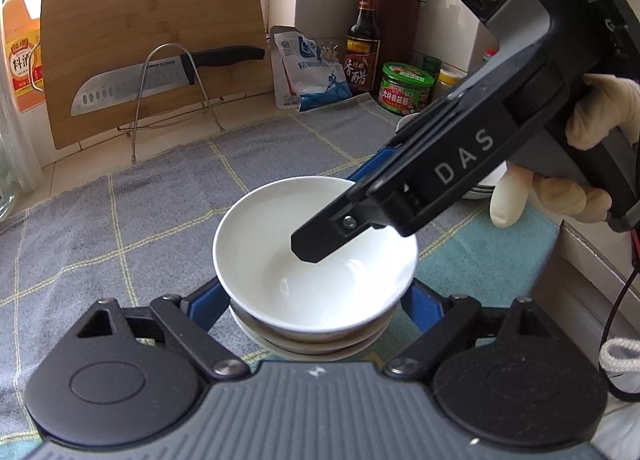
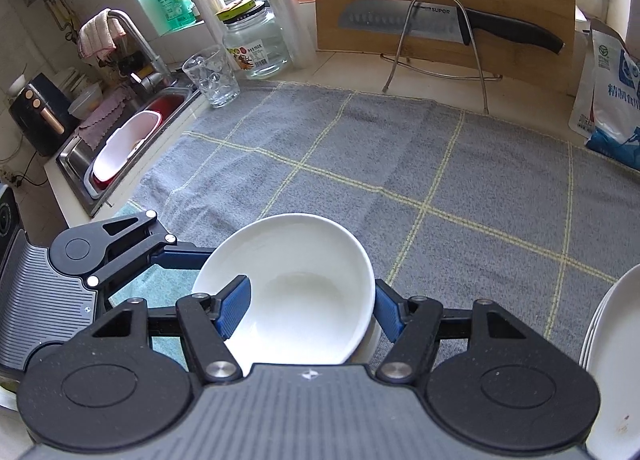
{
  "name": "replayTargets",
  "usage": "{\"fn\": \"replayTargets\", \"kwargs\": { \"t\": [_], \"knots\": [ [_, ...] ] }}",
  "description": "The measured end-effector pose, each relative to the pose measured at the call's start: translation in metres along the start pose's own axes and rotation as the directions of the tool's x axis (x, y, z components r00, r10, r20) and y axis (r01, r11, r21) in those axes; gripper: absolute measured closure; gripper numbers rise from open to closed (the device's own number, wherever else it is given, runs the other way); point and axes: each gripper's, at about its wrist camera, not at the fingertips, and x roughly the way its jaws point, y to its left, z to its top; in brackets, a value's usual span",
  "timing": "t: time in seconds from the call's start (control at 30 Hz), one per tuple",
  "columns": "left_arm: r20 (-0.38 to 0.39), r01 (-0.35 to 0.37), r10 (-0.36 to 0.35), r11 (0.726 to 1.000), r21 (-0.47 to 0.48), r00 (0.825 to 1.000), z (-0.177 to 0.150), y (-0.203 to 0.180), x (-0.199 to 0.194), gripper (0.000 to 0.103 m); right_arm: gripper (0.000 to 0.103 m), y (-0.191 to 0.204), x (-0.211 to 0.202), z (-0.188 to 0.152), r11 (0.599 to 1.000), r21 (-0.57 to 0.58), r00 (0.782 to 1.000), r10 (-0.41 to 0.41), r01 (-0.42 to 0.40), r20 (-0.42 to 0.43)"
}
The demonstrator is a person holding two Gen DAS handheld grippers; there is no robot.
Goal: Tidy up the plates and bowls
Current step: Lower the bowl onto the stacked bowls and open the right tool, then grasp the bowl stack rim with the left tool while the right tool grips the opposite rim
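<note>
Glossy round white bowl (image 2: 296,288) pinched at its rim by right tool (image 2: 308,308); left tool (image 1: 316,304) wide around the stack.

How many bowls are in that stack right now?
3 visible: the top bowl sits on a second bowl, with a third bowl beneath. More may be hidden underneath.

Both grippers are black with ribbed grey housings, silver screws and blue finger pads (image 2: 234,310). The right gripper (image 1: 320,236) bears white "DAS" lettering. A cream glove (image 1: 600,116) covers the hand.
</note>
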Motion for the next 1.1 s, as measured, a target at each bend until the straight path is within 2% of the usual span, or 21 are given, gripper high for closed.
{"fn": "replayTargets", "kwargs": {
  "t": [0.1,0.17,0.23,0.27,0.5,0.6,0.73,0.93,1.1],
  "knots": [
    [-0.001,-0.006,0.006,1.0,0.015,1.0,-0.001,0.0,0.001,0.011,0.025,0.001,0.0,-0.001,1.0,-0.008,1.0,0.01,-0.01,0.007],
    [0.006,-0.002,0.002,1.0,0.015,1.0,-0.002,0.0,0.0,0.011,0.018,0.004,0.0,-0.002,1.0,-0.028,1.0,0.004,-0.003,0.014],
    [0.016,0.013,-0.013,1.0,0.013,1.0,-0.004,0.002,-0.003,0.009,0.004,0.007,-0.001,-0.003,0.999,-0.045,1.0,-0.004,0.005,0.025],
    [0.02,0.015,-0.016,1.0,0.013,1.0,-0.004,0.002,-0.005,0.009,0.003,0.009,-0.002,-0.003,0.998,-0.057,1.0,-0.006,0.007,0.031],
    [0.092,0.01,-0.012,0.999,0.031,0.996,-0.014,0.007,-0.023,0.003,0.0,0.018,-0.018,-0.007,0.98,-0.184,0.995,-0.055,0.071,0.088],
    [0.119,-0.029,0.023,0.998,0.048,0.993,-0.019,0.006,-0.028,0.001,0.0,0.023,-0.027,-0.013,0.955,-0.277,0.99,-0.078,0.108,0.117],
    [0.116,-0.092,0.084,0.994,0.062,0.99,-0.026,0.002,-0.03,0.001,0.0,0.021,-0.032,-0.026,0.912,-0.389,0.989,-0.087,0.127,0.12],
    [0.014,-0.114,0.113,0.993,0.044,0.993,-0.036,-0.008,-0.025,0.001,0.0,0.009,-0.027,-0.052,0.86,-0.505,0.998,-0.048,0.064,0.045],
    [-0.054,-0.172,0.173,0.985,0.031,0.983,-0.038,-0.012,-0.007,0.001,0.0,-0.002,0.001,-0.068,0.826,-0.562,0.998,-0.06,0.044,-0.011]
  ]
}}
